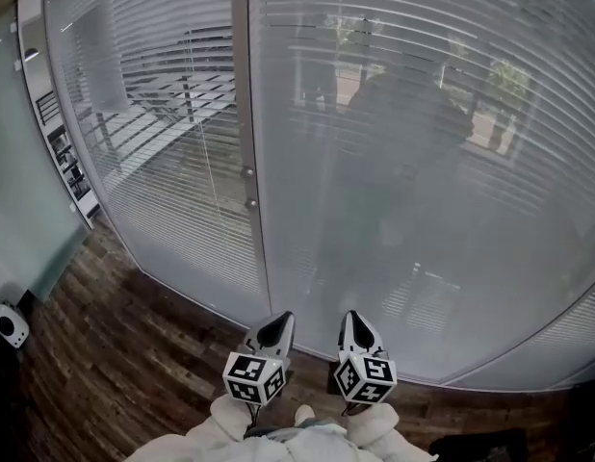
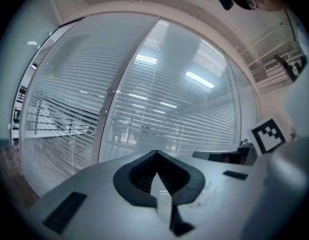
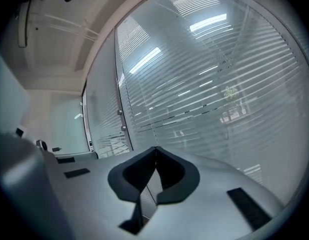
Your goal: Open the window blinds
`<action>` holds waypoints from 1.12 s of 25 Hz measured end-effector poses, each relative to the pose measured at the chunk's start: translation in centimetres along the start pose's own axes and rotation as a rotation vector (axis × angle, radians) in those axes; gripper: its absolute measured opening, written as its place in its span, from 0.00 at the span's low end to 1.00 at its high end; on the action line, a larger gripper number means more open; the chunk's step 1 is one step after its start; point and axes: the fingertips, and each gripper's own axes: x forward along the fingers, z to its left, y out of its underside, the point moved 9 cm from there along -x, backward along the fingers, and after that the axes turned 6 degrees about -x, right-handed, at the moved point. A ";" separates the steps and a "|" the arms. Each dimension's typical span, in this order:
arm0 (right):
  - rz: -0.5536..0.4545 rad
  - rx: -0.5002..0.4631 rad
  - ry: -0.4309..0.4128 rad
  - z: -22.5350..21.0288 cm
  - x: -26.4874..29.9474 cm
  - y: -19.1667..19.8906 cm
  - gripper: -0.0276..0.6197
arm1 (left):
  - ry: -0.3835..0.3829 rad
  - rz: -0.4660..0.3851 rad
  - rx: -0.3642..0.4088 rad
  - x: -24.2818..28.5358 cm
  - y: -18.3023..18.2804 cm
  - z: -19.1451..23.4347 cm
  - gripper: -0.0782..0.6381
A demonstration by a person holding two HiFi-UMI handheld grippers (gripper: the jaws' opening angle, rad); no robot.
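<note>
So, biggest thing first: the window blinds (image 1: 403, 114) fill nearly the whole head view, white horizontal slats sitting behind a glass wall (image 1: 182, 258) that runs right down to the floor. On the right-hand panel the slats are turned mostly closed, and only a murky dark shape shows through them. On the left-hand panel you can see a bit more of the room behind.

Below that is a dark wooden floor (image 1: 115, 354). A pale upright post (image 1: 242, 85) splits the two glass panels.

The left tongs (image 1: 278, 320) and right tongs (image 1: 358, 318) are side by side at the bottom of the head view, near each other but not touching. Both point at the foot of the glass just right of the post. The blinds are straight ahead of them and above, on the far side of the glass, and nothing is touching the glass.

Each gripper view shows the black tips pressed together with nothing between them, so both are closed and empty. Each has its marker cube (image 1: 254, 375) at the back.

Small stuff: a white gadget (image 1: 9, 325) sits on the floor at far left, and there are two little knobs (image 1: 247, 173) on the post.
</note>
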 end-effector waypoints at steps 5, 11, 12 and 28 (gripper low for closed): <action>0.010 0.003 -0.006 -2.6 5.0 0.0 0.06 | -0.007 -0.007 0.010 4.8 -0.2 1.3 0.11; 0.032 0.028 -0.019 -3.0 8.0 1.0 0.06 | -0.135 0.025 0.308 8.0 -1.6 5.9 0.11; 0.034 0.031 -0.014 -3.1 8.4 1.0 0.06 | -0.161 0.037 0.420 8.8 -2.8 7.1 0.11; 0.045 0.069 0.057 -3.7 12.1 1.5 0.06 | -0.314 0.274 1.548 17.4 -11.4 16.4 0.39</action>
